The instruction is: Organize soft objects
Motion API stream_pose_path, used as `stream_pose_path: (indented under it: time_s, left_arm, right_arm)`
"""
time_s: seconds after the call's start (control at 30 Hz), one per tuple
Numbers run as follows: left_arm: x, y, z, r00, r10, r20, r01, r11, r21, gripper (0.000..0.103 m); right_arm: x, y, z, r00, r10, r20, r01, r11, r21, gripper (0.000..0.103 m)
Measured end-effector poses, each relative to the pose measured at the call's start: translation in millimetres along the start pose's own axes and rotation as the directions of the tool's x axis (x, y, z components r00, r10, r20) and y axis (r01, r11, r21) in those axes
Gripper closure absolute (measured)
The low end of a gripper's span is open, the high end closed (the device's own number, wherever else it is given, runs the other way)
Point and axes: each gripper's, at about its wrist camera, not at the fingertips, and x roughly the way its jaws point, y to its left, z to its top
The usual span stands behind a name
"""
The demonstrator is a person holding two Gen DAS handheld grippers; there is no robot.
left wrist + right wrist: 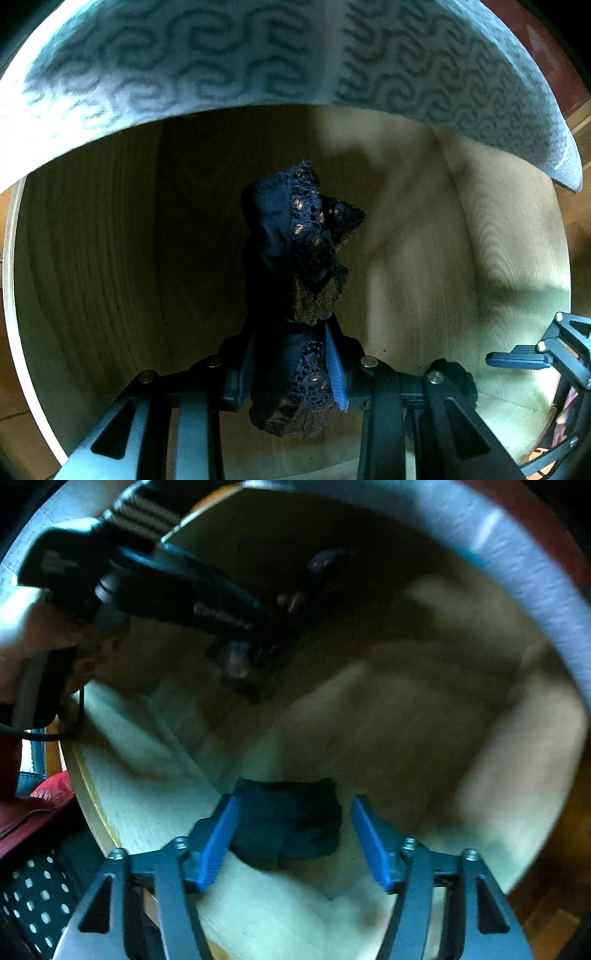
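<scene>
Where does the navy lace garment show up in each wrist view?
Left wrist: navy lace garment at centre, pinched in the left gripper.
Right wrist: upper middle, blurred, hanging under the left gripper.
Shared landmark: the wooden box's pale wall.

left tool [295, 369]: clamped, pointing down | right tool [291, 843]: apparently spread

Two two-finger grippers are in sight: the left gripper [295, 369] and the right gripper [295, 840], each with two blue pads. There are two dark soft pieces: one navy lace garment [295, 258] and one dark folded cloth [288, 823], too blurred to name more closely. One pale wooden box [92, 240] holds them. One blue-grey patterned cloth [221, 55] lies over the box's far edge.
</scene>
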Motion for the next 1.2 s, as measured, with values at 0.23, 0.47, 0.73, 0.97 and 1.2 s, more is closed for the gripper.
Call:
stream_pose_path:
  time_s: [0.23,0.47,0.73,0.97,1.2]
  left_arm:
    - [0,0,1,1.0,-0.001,-0.004,0.001,1.0,0.0,0.07]
    - [0,0,1,1.0,-0.002,-0.002,0.002,1.0,0.001,0.07]
    - [-3,-3,-3,1.0,0.005,0.008,-0.005,1.0,0.007,0.07]
    - [-7,-9,-8,0.999,0.027,0.036,-0.028,0.999,0.021,0.07]
    - [-19,-29,-17,0.991,0.088,0.105,-0.099,0.99,0.103,0.07]
  right_arm:
    - [25,-10,12,0.995,0.049,-0.088,-0.04,0.994,0.099,0.025]
    - [45,-8,15,0.988,0.064,-0.141,-0.046,0.991,0.129,0.024]
    - [65,-9,24,0.982,0.099,-0.16,-0.08,0.989,0.121,0.025]
    - [53,-18,28,0.996,0.067,-0.065,-0.059,0.991,0.116,0.035]
    - [57,-17,31,1.0,0.019,-0.019,-0.017,0.996,0.093,0.034]
